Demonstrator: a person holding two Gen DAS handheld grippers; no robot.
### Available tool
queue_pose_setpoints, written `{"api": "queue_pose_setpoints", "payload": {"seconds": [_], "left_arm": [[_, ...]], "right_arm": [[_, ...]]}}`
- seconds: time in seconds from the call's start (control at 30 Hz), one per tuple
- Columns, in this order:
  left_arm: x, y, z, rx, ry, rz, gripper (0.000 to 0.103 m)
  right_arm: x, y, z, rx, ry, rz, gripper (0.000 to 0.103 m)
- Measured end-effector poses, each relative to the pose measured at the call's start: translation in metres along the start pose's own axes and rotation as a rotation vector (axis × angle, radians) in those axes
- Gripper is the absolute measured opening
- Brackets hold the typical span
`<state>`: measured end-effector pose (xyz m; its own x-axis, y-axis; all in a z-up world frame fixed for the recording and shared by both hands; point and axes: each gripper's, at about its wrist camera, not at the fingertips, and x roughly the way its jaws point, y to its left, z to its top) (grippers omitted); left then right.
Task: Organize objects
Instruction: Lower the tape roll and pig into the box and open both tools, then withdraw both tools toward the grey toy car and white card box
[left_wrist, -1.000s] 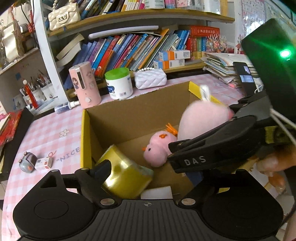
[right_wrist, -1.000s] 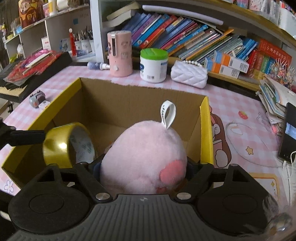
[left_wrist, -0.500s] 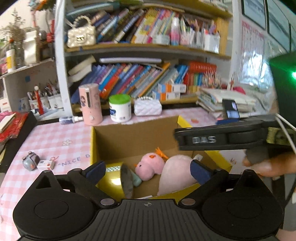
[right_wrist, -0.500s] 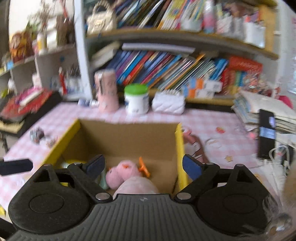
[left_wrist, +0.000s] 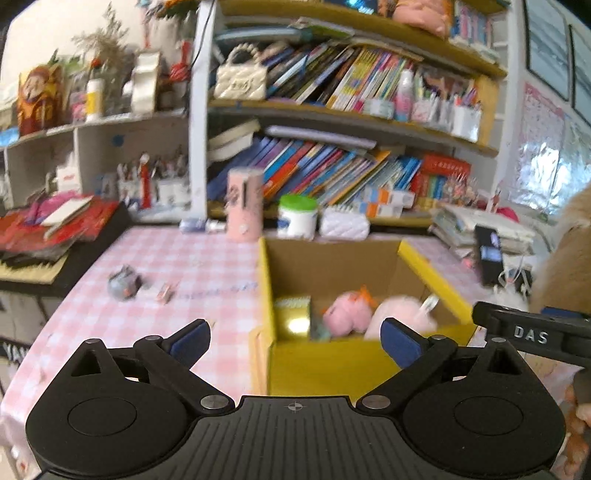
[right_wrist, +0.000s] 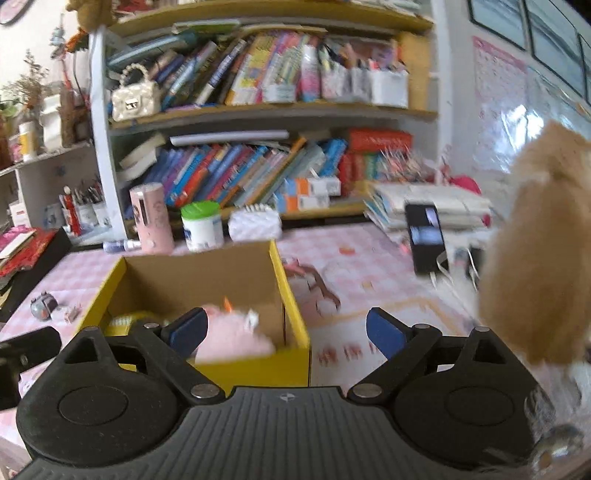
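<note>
A yellow cardboard box (left_wrist: 332, 365) stands open on the pink checked tablecloth. Inside it lie a gold tape roll (left_wrist: 293, 317), a small pink chick plush (left_wrist: 347, 314) and a bigger pink plush (left_wrist: 399, 314). My left gripper (left_wrist: 295, 339) hangs open and empty in front of the box, above its near wall. My right gripper (right_wrist: 287, 331) is back from the box (right_wrist: 258, 369) too; its jaws are opening with nothing between them. The pink plush (right_wrist: 232, 336) shows beyond its left finger. The picture is motion-blurred.
A small grey toy (left_wrist: 123, 284) and a tiny box (left_wrist: 164, 291) lie left of the box. Behind it stand a pink cylinder (left_wrist: 244, 210), a green-lidded jar (left_wrist: 297, 218) and a white purse (left_wrist: 343, 225). A phone (left_wrist: 489, 258) and something tan and furry (right_wrist: 535, 258) are at the right.
The left gripper let go of the gold tape roll and the right let go of the big pink plush, both now in the box. Both grippers drew back and up with wider jaws.
</note>
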<state>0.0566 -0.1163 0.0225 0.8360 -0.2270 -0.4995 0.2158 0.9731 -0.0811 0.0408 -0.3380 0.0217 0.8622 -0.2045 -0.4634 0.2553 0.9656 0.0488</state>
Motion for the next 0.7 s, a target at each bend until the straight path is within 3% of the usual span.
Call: {"api": "queue_pose_setpoints", "payload": {"seconds": [0.23, 0.7], "left_arm": [[-0.016, 0.031, -0.024, 0.007, 0.102, 0.030, 0.100], [-0.059, 0.098, -0.057, 0.012, 0.184, 0.088, 0.100]], "right_arm": [[-0.020, 0.032, -0.038, 0.009, 0.129, -0.007, 0.093], [-0.055, 0.120, -0.089, -0.026, 0.268, 0.133, 0.095]]}}
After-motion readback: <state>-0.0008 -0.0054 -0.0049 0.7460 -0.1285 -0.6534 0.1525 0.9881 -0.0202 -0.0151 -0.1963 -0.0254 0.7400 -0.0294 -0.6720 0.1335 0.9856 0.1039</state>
